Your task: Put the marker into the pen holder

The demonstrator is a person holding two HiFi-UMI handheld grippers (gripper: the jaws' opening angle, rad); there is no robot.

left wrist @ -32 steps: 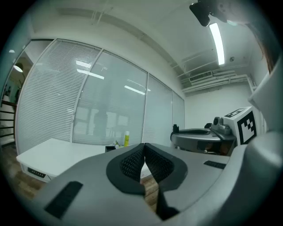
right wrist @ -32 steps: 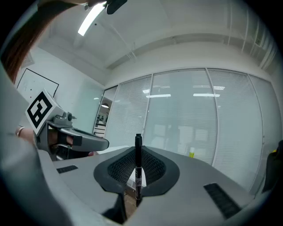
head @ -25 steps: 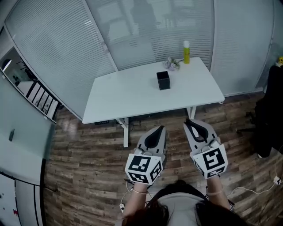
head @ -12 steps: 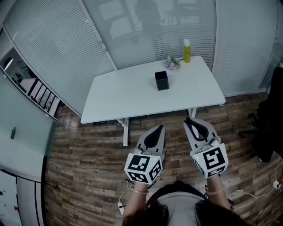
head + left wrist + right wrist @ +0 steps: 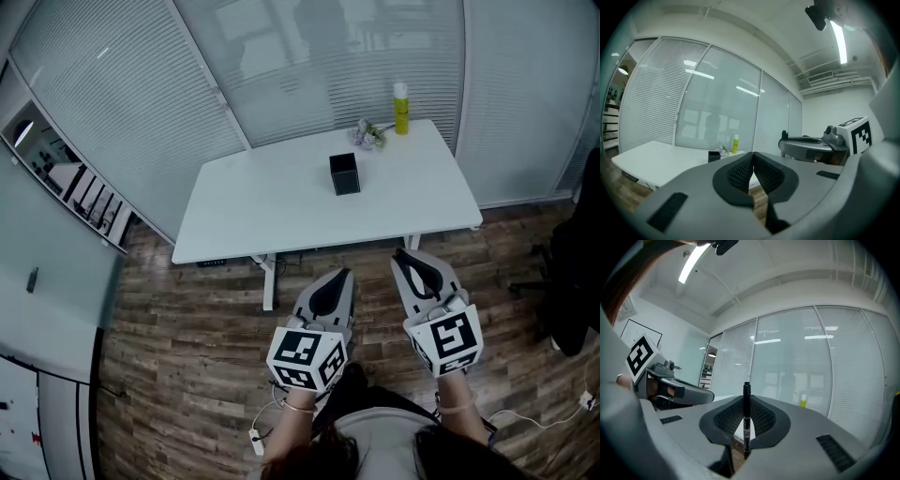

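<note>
Right gripper [image 5: 746, 403]: jaws clamped on the marker [image 5: 746, 425]. The marker stands upright between the ribbed pads. Its dark upper end pokes up past the jaw tips, and a labelled stretch of barrel runs down between them.

Left gripper [image 5: 753, 155]: jaws pressed together with the tips meeting, gripping nothing.

From the head view, both grippers are held side by side low in front of the person, left one left of right one. Their marker cubes face the person and their jaws point toward the table [image 5: 244, 220]. Both hang over the wood-plank floor [image 5: 187, 347], short of the table's near edge.

Pen holder [image 5: 345, 173]: black, square and open-topped. It stands upright on the white tabletop a little past the middle, toward the far side, well apart from both grippers.

Beyond it, near the far edge, lies a small sprig of flowers [image 5: 368, 135]. Just beside that, toward the far right corner, stands a yellow bottle [image 5: 401, 109] with a pale cap.

Glass walls with lowered blinds [image 5: 141, 103] close in behind the table.
</note>
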